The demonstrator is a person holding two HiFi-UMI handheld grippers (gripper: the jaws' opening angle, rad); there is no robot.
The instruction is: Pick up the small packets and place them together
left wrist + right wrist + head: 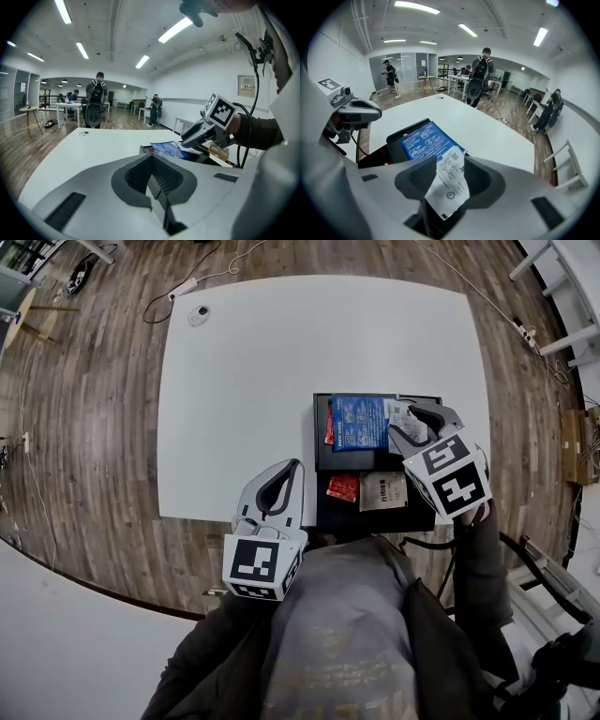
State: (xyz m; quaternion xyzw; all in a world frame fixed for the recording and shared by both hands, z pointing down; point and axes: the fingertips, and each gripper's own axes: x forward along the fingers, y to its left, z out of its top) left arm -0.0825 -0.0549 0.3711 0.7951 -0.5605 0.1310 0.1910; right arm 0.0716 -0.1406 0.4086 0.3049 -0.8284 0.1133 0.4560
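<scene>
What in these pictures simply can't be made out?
- Head view: the far red packet lies mostly under the blue packet.
- Right gripper view: print on the white packet is too small to read.
- Head view: the small round thing on the table is too small to name.

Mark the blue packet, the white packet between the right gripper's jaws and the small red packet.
blue packet point(359, 422), head view, middle of its printed face.
white packet point(449, 183), right gripper view, its middle, between the jaws.
small red packet point(343, 487), head view, its centre.
</scene>
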